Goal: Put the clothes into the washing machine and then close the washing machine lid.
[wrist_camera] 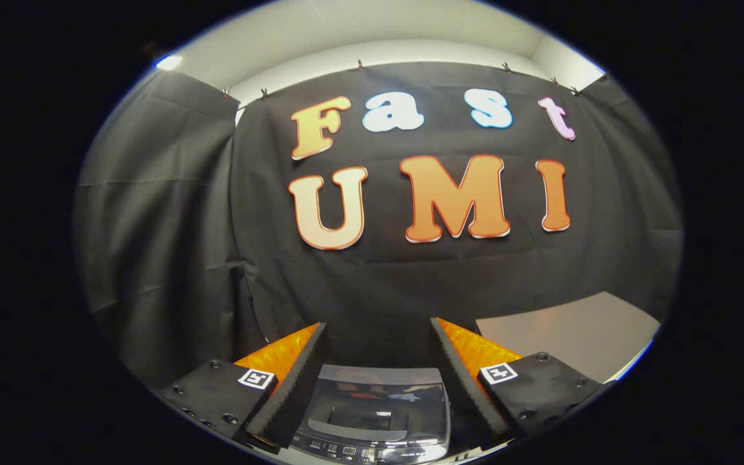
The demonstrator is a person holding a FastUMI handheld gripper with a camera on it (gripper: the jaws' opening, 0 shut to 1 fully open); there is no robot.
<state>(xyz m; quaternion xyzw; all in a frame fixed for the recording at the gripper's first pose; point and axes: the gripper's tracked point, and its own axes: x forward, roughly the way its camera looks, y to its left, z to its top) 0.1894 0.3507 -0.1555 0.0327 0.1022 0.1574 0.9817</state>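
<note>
A small grey washing machine (378,413) stands low between my fingers, seen from above. Its dark glossy lid (382,397) lies flat on top, with a handle recess and a row of buttons along the near edge. My gripper (378,326) is held above it, open, with nothing between the fingers (301,374). The fingers point toward the black cloth wall beyond the machine.
A pale tabletop (578,336) stretches to the right of the machine, beyond the right finger. Black cloth (165,258) hangs close behind and to the left, with a white ceiling above it.
</note>
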